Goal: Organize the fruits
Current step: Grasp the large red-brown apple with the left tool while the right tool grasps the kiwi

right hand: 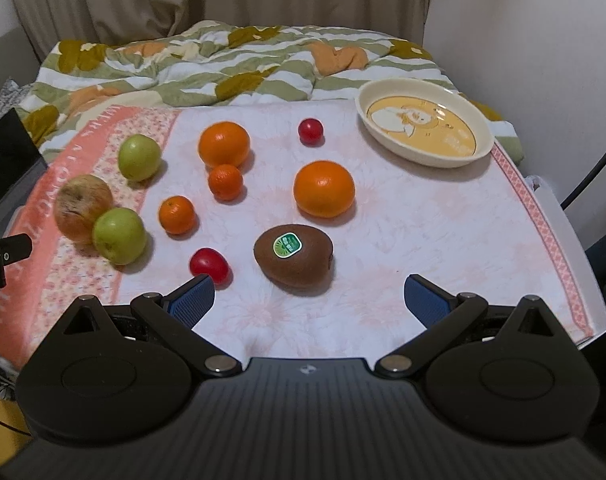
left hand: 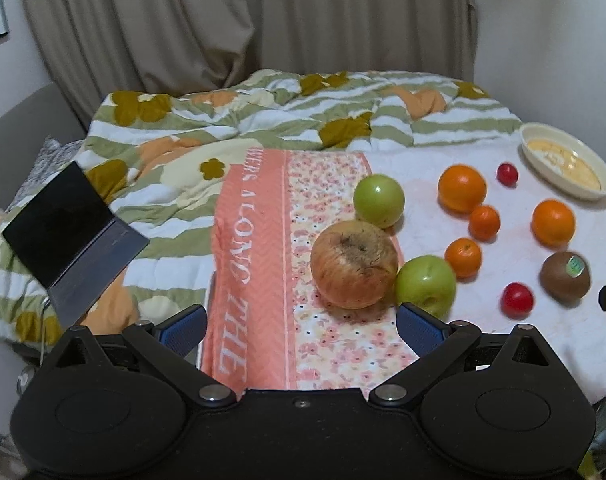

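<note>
Fruits lie on a cloth-covered table (right hand: 443,240). A bruised reddish apple (left hand: 353,264) sits just ahead of my open, empty left gripper (left hand: 301,326), with a green apple (left hand: 425,286) by its right fingertip and another green apple (left hand: 379,200) behind. A brown kiwi (right hand: 293,256) with a green sticker lies just ahead of my open, empty right gripper (right hand: 309,300). A red tomato (right hand: 209,265) is by its left fingertip. Two large oranges (right hand: 323,189) (right hand: 224,144), two small oranges (right hand: 177,214) (right hand: 225,182) and a second tomato (right hand: 310,131) lie farther back. A cream bowl (right hand: 425,128) stands empty at the back right.
A rumpled flowered quilt (left hand: 223,120) covers the bed behind the table. An open laptop (left hand: 71,236) rests on it at the left. Curtains hang at the back. The table's right edge (right hand: 571,240) is close to a wall and a black cable.
</note>
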`<state>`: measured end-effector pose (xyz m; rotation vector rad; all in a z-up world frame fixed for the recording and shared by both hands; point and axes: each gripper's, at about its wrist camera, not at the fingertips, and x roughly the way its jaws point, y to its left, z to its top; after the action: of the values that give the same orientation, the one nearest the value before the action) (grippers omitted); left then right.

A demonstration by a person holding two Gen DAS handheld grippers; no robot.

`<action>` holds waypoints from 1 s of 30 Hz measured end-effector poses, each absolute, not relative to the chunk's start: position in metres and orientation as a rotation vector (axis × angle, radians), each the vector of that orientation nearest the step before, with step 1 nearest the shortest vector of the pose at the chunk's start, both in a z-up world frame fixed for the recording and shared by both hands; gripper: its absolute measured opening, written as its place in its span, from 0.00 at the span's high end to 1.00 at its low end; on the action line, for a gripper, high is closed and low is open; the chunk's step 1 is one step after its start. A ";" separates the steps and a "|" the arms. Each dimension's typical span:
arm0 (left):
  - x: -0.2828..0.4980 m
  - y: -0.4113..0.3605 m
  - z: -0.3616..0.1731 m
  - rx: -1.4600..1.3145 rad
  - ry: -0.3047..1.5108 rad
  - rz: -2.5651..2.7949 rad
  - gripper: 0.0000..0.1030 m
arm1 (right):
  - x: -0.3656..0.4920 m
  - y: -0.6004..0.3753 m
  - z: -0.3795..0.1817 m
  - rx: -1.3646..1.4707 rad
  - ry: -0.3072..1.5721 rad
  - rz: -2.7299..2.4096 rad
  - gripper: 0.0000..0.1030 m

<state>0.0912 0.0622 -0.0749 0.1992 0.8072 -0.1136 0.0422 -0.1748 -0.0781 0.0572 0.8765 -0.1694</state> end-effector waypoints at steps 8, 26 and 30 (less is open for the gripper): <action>0.122 0.055 -0.114 0.302 0.816 -0.201 0.07 | 0.058 -0.177 -0.114 0.088 0.865 -0.209 0.00; 0.150 0.027 -0.129 0.452 0.749 -0.323 0.15 | 0.082 -0.178 -0.132 0.158 0.871 -0.212 0.00; 0.151 0.024 -0.130 0.449 0.749 -0.349 0.24 | 0.084 -0.178 -0.135 0.177 0.877 -0.205 0.00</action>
<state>0.1511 0.0235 -0.1302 0.4487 0.7494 -0.3492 0.0844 -0.1779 -0.1355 0.1773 0.8773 -0.2055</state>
